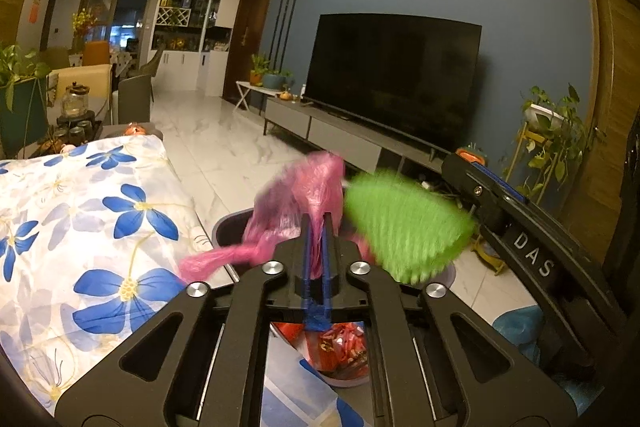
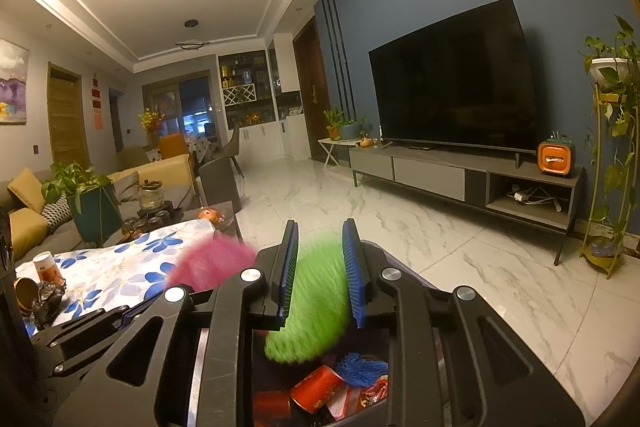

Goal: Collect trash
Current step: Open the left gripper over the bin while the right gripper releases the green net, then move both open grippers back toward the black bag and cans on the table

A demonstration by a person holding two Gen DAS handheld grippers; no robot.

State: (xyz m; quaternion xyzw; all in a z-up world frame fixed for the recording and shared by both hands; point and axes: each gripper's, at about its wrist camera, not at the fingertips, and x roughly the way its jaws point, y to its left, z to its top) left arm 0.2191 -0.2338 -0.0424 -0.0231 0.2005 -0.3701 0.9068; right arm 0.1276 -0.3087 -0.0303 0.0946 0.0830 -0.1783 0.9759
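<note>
You are holding both pieces of trash over the dark round waste bin (image 1: 228, 223) beside the table, so the step in hand seems to be the drop. Your left gripper (image 1: 316, 223) is pressed together on a thin pink plastic bag (image 1: 304, 187), and its loose tail is hanging out toward the table edge — bring that tail inside the rim before you are letting go, or it may catch outside. Your right gripper (image 2: 320, 259) has its blue pads set apart, and the fuzzy green net-like piece (image 2: 316, 303) is sitting between them; it is blurred, so I cannot tell whether the pads are really gripping it or it is already falling. Keep this gripper directly above the opening, where red wrappers (image 2: 316, 391) and a blue foam net (image 2: 360, 367) are already lying. The table is wearing a white cloth with blue flowers (image 1: 80, 227), and a small paper cup (image 2: 46, 263) and a crumpled dark wrapper (image 2: 48, 299) are waiting on it — probably your next targets. Around you, a white marble floor (image 2: 440, 247), a large black television (image 2: 452, 87) on a grey low cabinet (image 2: 428, 175), and a blue wall.
</note>
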